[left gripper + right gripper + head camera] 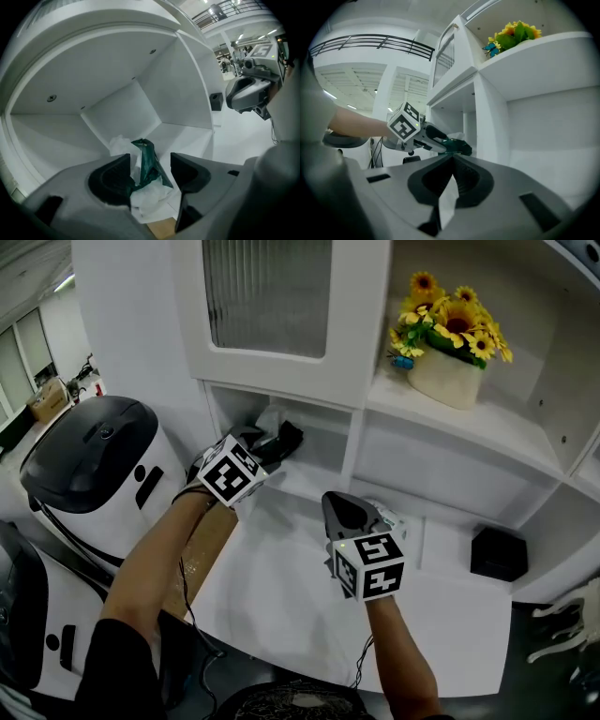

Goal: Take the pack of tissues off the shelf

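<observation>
The pack of tissues (146,161), dark green wrapper with crumpled white tissue spilling out, lies in the low left cubby of the white shelf (309,479). My left gripper (150,171) reaches into that cubby, its jaws on either side of the pack. The left jaw touches the white tissue and a gap shows at the right jaw, so the gripper is open. The head view shows the left gripper (279,442) beside the tissue pack (272,418). My right gripper (339,504) hovers over the white counter, shut. In its view the right gripper (452,157) points at the left gripper (457,149).
Sunflowers in a white pot (448,352) stand on the upper shelf. A small black box (497,554) sits in the lower right cubby. A white machine with a black top (94,456) stands left of the shelf. A ribbed-glass cabinet door (267,296) hangs above the cubby.
</observation>
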Action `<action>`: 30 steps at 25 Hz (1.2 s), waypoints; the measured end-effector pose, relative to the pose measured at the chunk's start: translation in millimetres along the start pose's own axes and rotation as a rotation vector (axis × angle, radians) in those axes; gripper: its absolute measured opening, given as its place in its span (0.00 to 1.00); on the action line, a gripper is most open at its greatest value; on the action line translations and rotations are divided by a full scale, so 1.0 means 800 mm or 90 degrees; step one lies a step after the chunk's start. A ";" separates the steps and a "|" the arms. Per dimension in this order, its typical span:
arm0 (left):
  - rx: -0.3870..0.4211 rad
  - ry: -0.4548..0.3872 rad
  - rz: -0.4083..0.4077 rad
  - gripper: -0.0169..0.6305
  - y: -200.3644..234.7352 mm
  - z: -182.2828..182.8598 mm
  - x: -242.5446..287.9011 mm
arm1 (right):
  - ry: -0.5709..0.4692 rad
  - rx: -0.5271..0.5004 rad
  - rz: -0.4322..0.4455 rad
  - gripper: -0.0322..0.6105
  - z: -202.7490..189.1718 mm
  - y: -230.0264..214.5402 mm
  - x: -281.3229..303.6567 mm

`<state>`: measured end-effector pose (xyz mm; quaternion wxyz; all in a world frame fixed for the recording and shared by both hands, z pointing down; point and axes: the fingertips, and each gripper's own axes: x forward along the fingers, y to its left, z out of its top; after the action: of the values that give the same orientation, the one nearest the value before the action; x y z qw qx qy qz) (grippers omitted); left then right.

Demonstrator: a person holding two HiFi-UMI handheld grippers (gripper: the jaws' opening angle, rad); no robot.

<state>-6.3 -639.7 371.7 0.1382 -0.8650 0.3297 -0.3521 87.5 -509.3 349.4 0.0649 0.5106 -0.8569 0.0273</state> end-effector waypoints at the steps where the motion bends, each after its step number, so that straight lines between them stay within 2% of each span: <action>1: 0.000 0.006 -0.001 0.45 0.002 -0.003 0.004 | 0.001 0.000 0.002 0.06 -0.002 -0.001 0.002; 11: -0.018 0.029 -0.013 0.32 0.010 -0.013 0.029 | 0.008 0.015 -0.005 0.06 -0.011 -0.018 0.008; 19: -0.036 0.032 -0.015 0.07 0.000 -0.018 0.035 | 0.013 0.032 -0.020 0.06 -0.019 -0.028 0.003; 30: -0.063 0.000 0.021 0.05 0.009 -0.013 0.002 | 0.014 0.033 -0.016 0.06 -0.019 -0.014 0.000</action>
<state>-16.2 -646.6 376.7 0.1014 -0.8652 0.3609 -0.3331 98.5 -513.2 364.1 0.0613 0.5227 -0.8486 0.0541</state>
